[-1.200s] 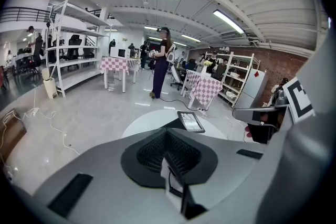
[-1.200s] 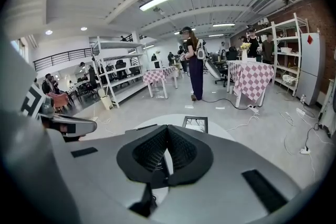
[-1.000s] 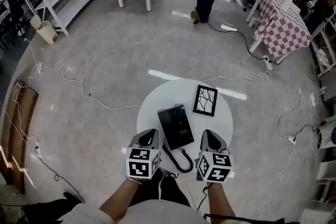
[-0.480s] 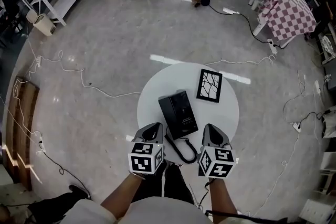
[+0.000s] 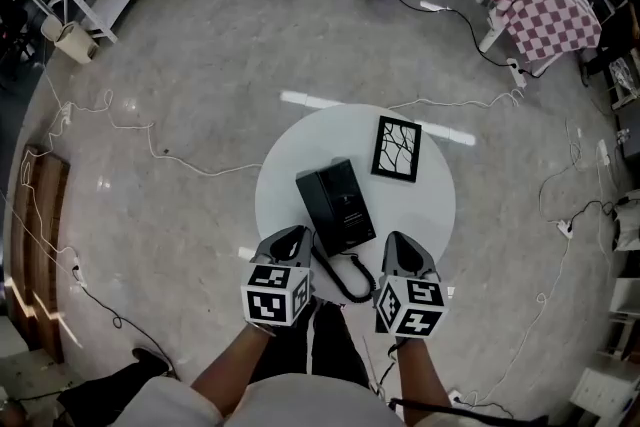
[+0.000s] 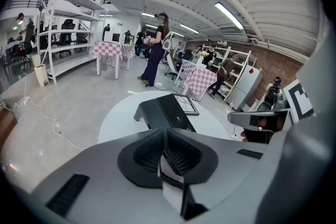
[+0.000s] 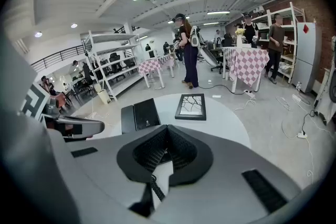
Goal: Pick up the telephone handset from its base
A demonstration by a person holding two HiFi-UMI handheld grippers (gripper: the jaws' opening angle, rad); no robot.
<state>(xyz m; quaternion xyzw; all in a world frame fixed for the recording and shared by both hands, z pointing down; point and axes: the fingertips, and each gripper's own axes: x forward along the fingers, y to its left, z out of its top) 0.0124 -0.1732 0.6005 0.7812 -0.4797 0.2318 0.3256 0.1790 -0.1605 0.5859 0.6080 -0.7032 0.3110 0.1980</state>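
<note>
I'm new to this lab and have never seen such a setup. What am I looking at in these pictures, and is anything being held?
There is no robot: a person holds a left gripper and a right gripper, one per hand; the marker cubes belong to them. The top-down picture comes from a camera on the person's head. The other two come from cameras on each gripper, looking along its fingers. On the round white table lie a black telephone, handset on its base, a coiled cord and a picture frame. Both grippers' fingers are closed, holding nothing.
</note>
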